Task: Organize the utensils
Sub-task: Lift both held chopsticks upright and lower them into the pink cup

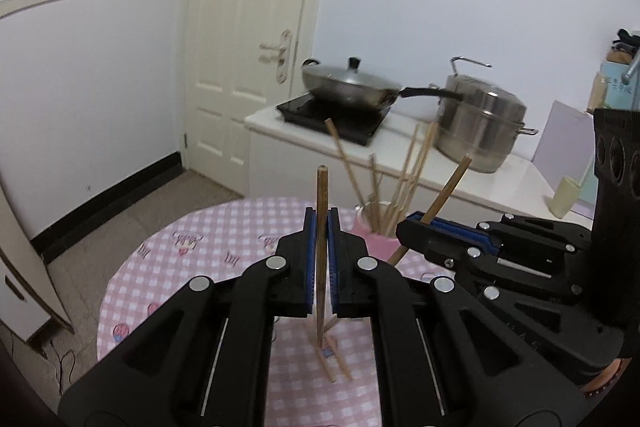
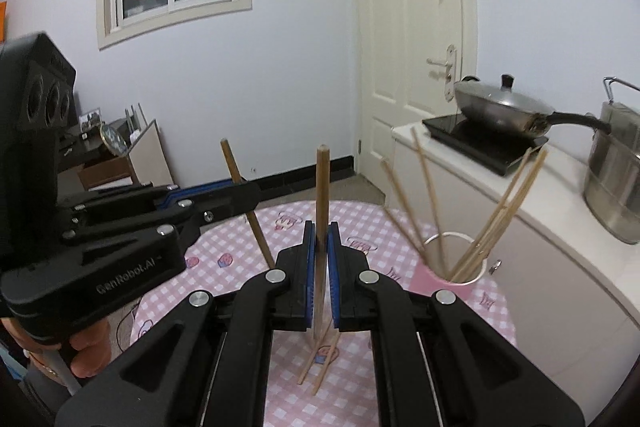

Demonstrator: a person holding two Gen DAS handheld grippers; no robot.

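Observation:
My left gripper (image 1: 322,223) is shut on a brown wooden chopstick (image 1: 322,187) that stands upright between its blue pads. My right gripper (image 2: 322,231) is shut on a second chopstick (image 2: 322,183), also upright. Each gripper shows in the other's view: the right gripper (image 1: 406,229) with its chopstick tilted, the left gripper (image 2: 250,193) likewise. Both hang above the table. A pink cup (image 1: 374,245) (image 2: 440,287) holding several pale chopsticks (image 2: 500,211) stands just beyond them. Two more chopsticks (image 1: 338,363) (image 2: 320,363) lie on the cloth below the grippers.
A round table with a pink checked cloth (image 1: 192,267) (image 2: 256,251) carries the cup. Behind it a white counter (image 1: 404,147) holds a black hob with a lidded wok (image 1: 352,83) and a steel steamer pot (image 1: 480,123). A white door (image 1: 248,27) is beyond.

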